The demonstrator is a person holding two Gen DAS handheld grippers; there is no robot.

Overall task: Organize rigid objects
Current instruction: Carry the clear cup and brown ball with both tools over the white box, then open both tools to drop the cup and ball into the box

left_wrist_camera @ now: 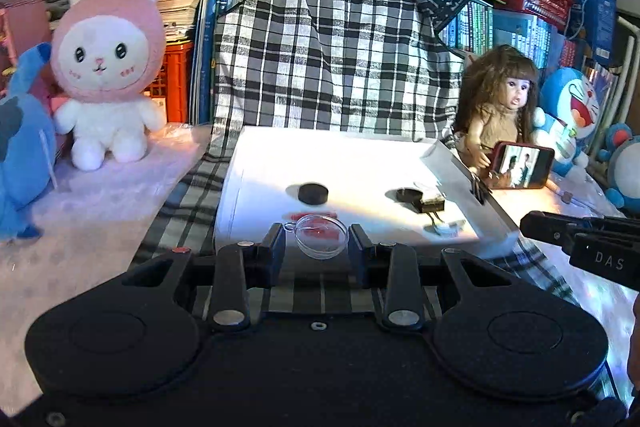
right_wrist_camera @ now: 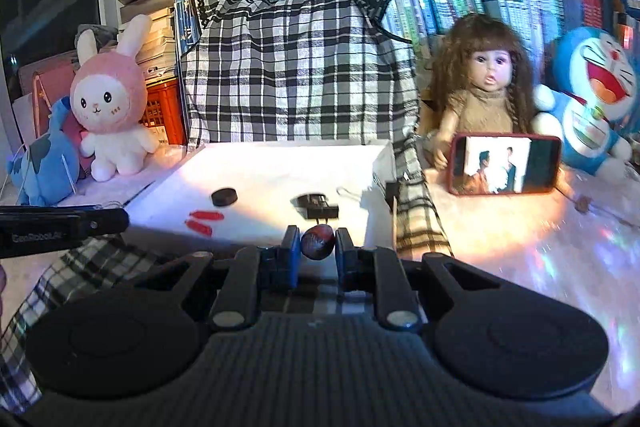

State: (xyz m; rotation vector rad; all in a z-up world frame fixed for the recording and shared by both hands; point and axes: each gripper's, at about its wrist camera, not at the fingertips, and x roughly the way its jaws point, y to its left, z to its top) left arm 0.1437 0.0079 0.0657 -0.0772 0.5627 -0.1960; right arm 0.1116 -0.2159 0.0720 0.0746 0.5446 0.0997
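Note:
My left gripper [left_wrist_camera: 318, 235] is shut on a clear round plastic capsule [left_wrist_camera: 320, 235] with a small ring at its edge, held just before the near edge of the white tray [left_wrist_camera: 256, 167]. My right gripper [right_wrist_camera: 317, 242] is shut on a small dark reddish-brown oval object [right_wrist_camera: 318, 242], also at the tray's near edge. On the tray lie a black disc [left_wrist_camera: 313, 193] [right_wrist_camera: 223, 196], black binder clips [left_wrist_camera: 420, 199] [right_wrist_camera: 318, 207] and two red strips [right_wrist_camera: 204, 221]. The right gripper's finger [left_wrist_camera: 576, 239] shows at the right of the left wrist view. The left gripper's finger [right_wrist_camera: 60, 225] shows at the left of the right wrist view.
A checked cloth [left_wrist_camera: 340, 67] drapes behind and under the tray. A pink rabbit plush [left_wrist_camera: 106, 67] and a blue plush [left_wrist_camera: 20, 151] stand left. A doll [right_wrist_camera: 486, 83], a phone [right_wrist_camera: 504, 169] and a blue cat plush [right_wrist_camera: 592, 95] stand right. Books fill the back.

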